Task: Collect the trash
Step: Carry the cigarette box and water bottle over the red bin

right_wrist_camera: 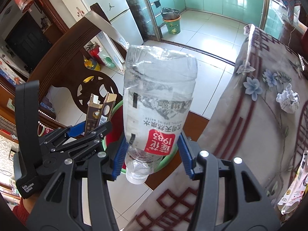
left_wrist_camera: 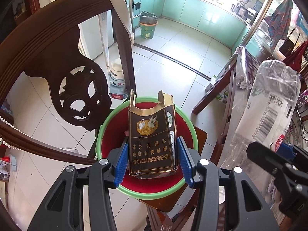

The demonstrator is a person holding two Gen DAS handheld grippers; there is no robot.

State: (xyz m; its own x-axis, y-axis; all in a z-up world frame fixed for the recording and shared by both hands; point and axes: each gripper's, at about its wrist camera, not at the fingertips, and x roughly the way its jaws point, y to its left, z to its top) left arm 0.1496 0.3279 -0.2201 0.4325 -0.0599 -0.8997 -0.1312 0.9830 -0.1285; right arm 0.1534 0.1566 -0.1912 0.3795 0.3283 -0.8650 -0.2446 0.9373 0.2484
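In the left wrist view my left gripper point(left_wrist_camera: 153, 140) is shut on an empty dark brown cigarette pack point(left_wrist_camera: 152, 134) with gold print, its torn top pointing away. The pack hangs over a red bin with a green rim point(left_wrist_camera: 99, 134) that stands on a brown wooden seat point(left_wrist_camera: 200, 134). My right gripper point(right_wrist_camera: 152, 136) is shut on a crushed clear plastic bottle point(right_wrist_camera: 159, 96) with a red label, its neck toward the camera. Part of the bin's rim point(right_wrist_camera: 117, 104) shows behind the bottle. My left gripper point(right_wrist_camera: 86, 130) with the pack point(right_wrist_camera: 100, 111) is just left of it.
A carved dark wooden chair back point(left_wrist_camera: 63, 61) rises left of the bin. At the right stands a table with a floral cloth point(right_wrist_camera: 250, 115), bearing a crumpled paper ball point(right_wrist_camera: 287, 101) and cartons point(right_wrist_camera: 296, 184). A green waste bin point(left_wrist_camera: 147, 28) stands on the kitchen's tiled floor.
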